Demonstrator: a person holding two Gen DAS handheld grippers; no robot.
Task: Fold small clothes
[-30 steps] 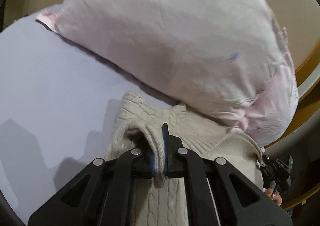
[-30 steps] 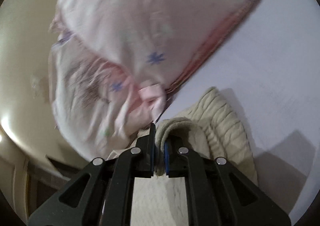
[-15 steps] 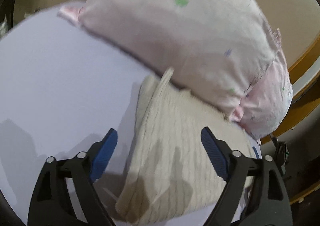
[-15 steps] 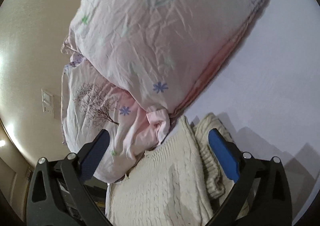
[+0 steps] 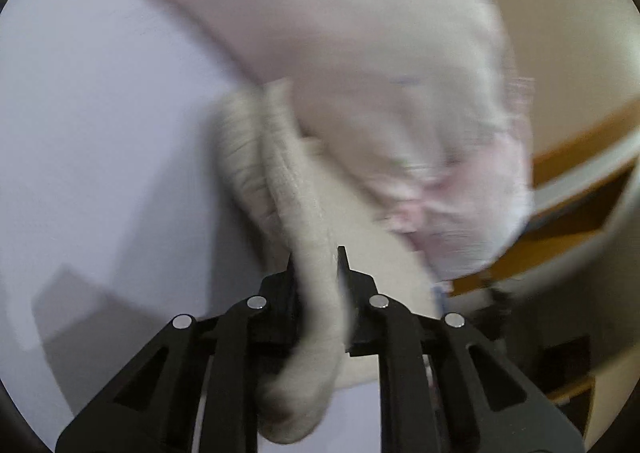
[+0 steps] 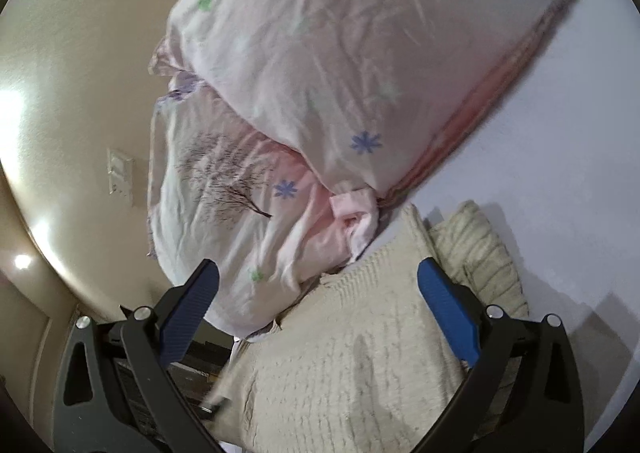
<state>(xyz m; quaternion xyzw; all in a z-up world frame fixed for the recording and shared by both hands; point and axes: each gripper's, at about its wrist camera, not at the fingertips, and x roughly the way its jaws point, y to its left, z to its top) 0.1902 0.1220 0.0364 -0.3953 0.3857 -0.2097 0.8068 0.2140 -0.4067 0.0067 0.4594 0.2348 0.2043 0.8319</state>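
Sweater (image 5: 316,293) in left hand-held gripper (image 5: 315,259) (pinched)

The left gripper (image 5: 315,259) is built of matte black plastic. Its two fingers (image 5: 346,265) end in thin, pointed black tips, and behind them the frame spreads into flat angled arms with long triangular cut-outs. Four round silver screws (image 5: 256,301) sit in a row across the joints of those arms.

The right gripper (image 6: 316,309) has the same black frame with the same cut-outs and silver screw heads (image 6: 494,311) at its pivots. Its fingers carry long, blue, finely ribbed pads (image 6: 448,313) on their inner faces. A dark flat plate with faint printing lies along the lower left part of its body.
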